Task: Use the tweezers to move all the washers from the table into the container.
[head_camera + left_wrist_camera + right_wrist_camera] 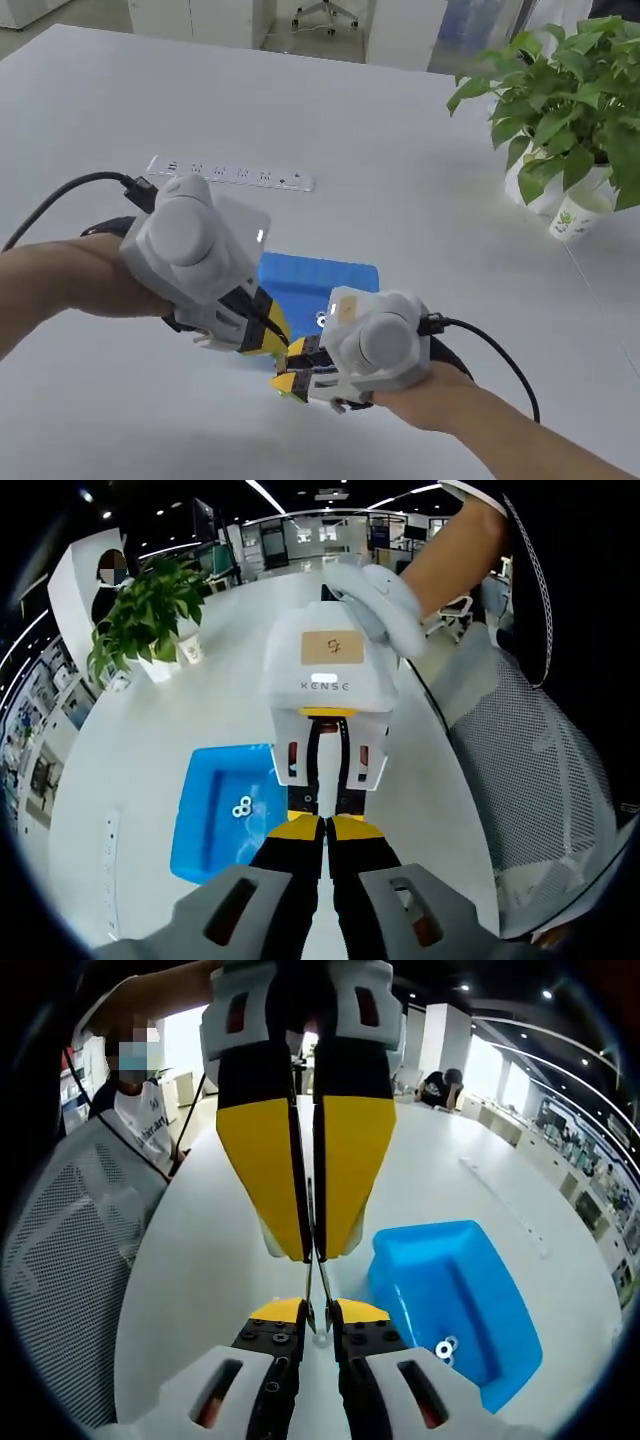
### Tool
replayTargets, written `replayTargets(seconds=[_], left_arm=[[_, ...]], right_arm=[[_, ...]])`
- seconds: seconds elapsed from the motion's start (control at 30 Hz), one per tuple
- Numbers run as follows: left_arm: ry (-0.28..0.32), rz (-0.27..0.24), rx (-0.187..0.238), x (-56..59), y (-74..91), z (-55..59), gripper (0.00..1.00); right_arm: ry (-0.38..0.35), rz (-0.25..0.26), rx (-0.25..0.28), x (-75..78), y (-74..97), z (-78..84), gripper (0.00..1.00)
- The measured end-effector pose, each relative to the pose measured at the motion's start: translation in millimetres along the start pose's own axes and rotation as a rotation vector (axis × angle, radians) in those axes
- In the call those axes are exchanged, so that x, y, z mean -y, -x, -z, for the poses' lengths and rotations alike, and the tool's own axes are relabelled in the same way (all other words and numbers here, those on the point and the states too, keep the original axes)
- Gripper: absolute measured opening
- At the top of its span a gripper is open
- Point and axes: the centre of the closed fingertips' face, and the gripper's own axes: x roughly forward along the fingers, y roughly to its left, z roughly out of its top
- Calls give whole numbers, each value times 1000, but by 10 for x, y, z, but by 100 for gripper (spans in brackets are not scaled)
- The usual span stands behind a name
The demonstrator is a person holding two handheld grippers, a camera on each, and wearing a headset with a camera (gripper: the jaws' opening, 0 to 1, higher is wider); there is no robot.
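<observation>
Over the white table my two grippers meet tip to tip beside the blue container. Thin metal tweezers run between the big yellow pads of my left gripper down into the small yellow tips of my right gripper. Both grippers look shut on the tweezers. In the head view the left gripper reaches in from the left and the right gripper from the lower right. A few washers lie inside the container; the same washers also show in the right gripper view.
A white power strip lies on the far side of the table. A potted plant and a paper cup stand at the right edge. A mesh chair sits close to the table's near side.
</observation>
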Motion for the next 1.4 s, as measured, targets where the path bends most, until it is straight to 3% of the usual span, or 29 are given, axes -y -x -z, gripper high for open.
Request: replayTargets(seconds=[0.53, 1.4], left_arm=[[0, 26, -17, 38, -101, 89, 5], [20, 35, -3, -70, -154, 35, 5]], right_arm=[[-13, -11, -9, -36, -74, 109, 13], [-56, 4, -36, 6, -68, 200, 13]])
